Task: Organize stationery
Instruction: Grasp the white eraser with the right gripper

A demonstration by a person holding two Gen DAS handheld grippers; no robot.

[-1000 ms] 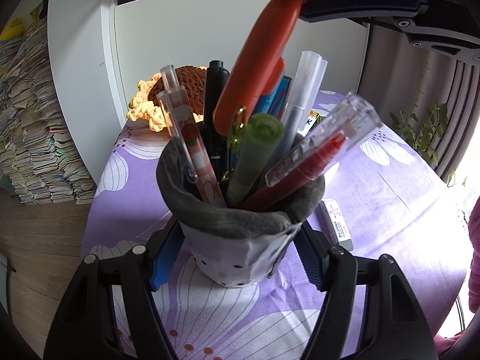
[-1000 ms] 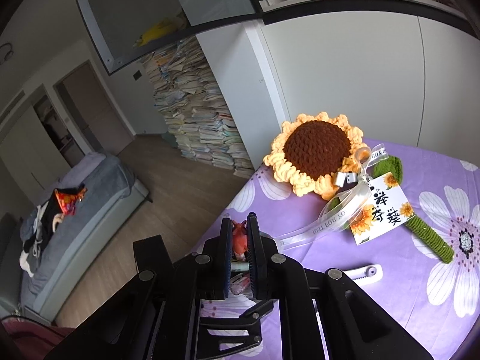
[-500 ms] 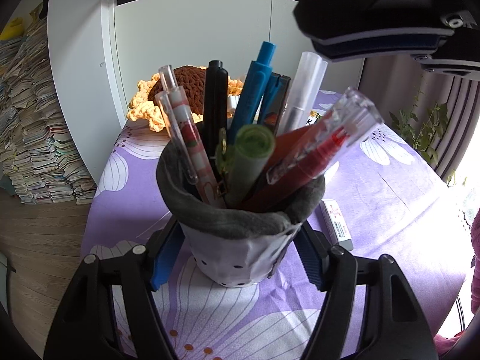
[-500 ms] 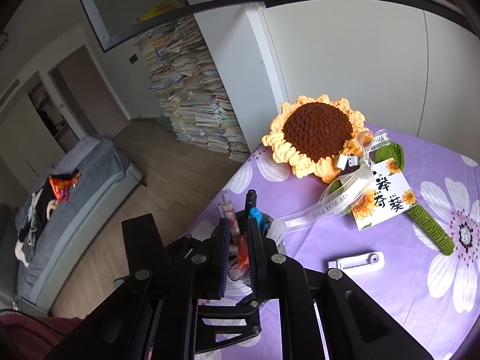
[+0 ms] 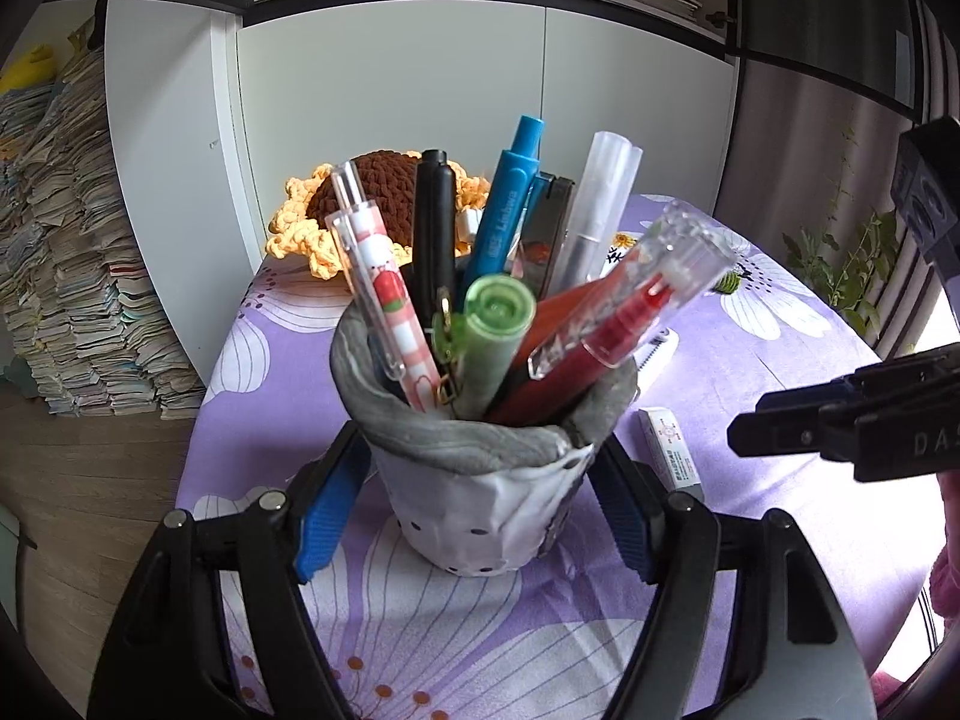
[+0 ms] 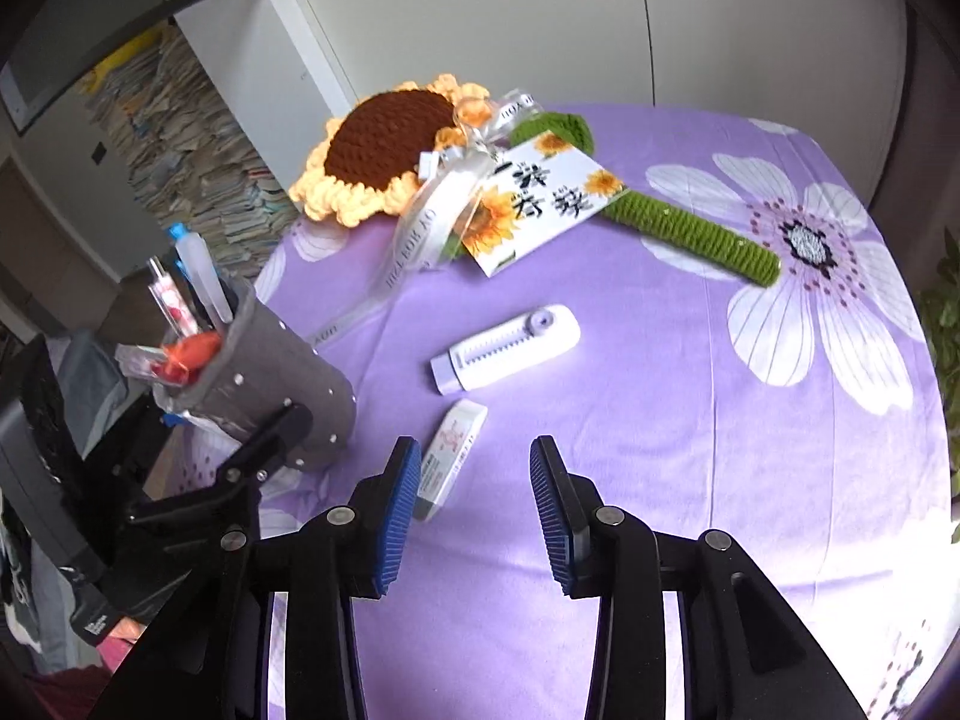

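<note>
Left wrist view. Left gripper straddles a grey-and-white pen holder standing on the purple flowered tablecloth; the blue finger pads sit at either side of the holder's lower wall, apparently pressed against it, so the fingers grip the holder. Holder contents, upright or leaning: a black pen, a blue pen, a frosted clear pen, a green marker, a pink checked pen and a red pen in a clear cap. An eraser lies flat on the cloth just right of the holder. A crocheted sunflower lies behind the holder. Part of the right gripper enters at the right edge.

Right wrist view. Right gripper hangs above the tablecloth with its fingers spread wide and nothing between the pads. The eraser lies just ahead of the left pad, partly hidden by it. A white correction tape dispenser lies beyond the eraser, close to it. The pen holder stands at the left, with the left gripper's black frame against its base. The sunflower lies at the far side of the table, its green stem running right under a printed card.
</note>
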